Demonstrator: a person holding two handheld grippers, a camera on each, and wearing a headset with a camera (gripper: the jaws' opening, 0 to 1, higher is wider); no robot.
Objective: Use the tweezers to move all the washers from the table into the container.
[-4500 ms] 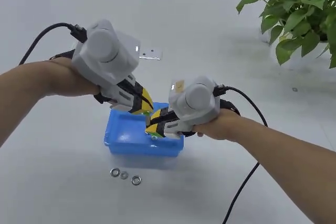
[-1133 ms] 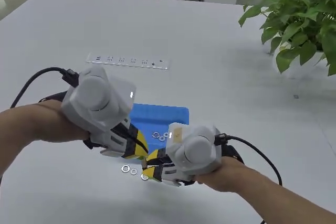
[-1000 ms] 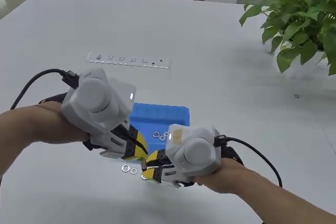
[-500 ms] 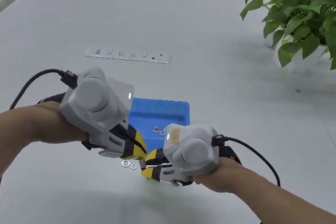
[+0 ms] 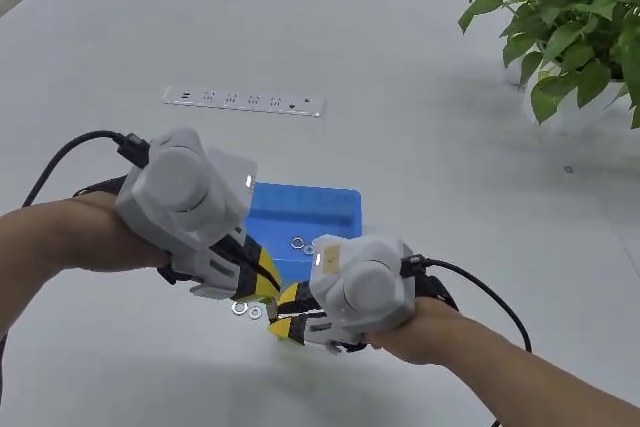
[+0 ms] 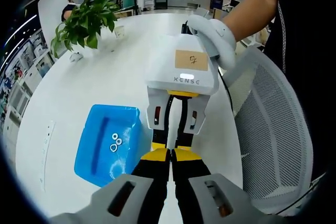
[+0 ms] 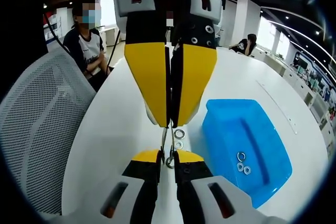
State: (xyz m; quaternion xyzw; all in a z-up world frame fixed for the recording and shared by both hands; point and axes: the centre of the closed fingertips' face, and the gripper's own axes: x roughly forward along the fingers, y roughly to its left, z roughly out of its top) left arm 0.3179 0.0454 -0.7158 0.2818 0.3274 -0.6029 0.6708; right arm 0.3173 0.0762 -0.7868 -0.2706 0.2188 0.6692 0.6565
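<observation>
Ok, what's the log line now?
left gripper: holds tweezers | right gripper: pinches tweezers at washer | container: three washers | table: two washers

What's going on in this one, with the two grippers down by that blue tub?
A person is working two handheld grippers at a white table. The left gripper is shut on a pair of tweezers, whose tips reach down to a washer on the table, right at the right gripper, whose jaws sit close together. Two loose washers lie just beside it. Three washers are already in the blue container nearby.
</observation>
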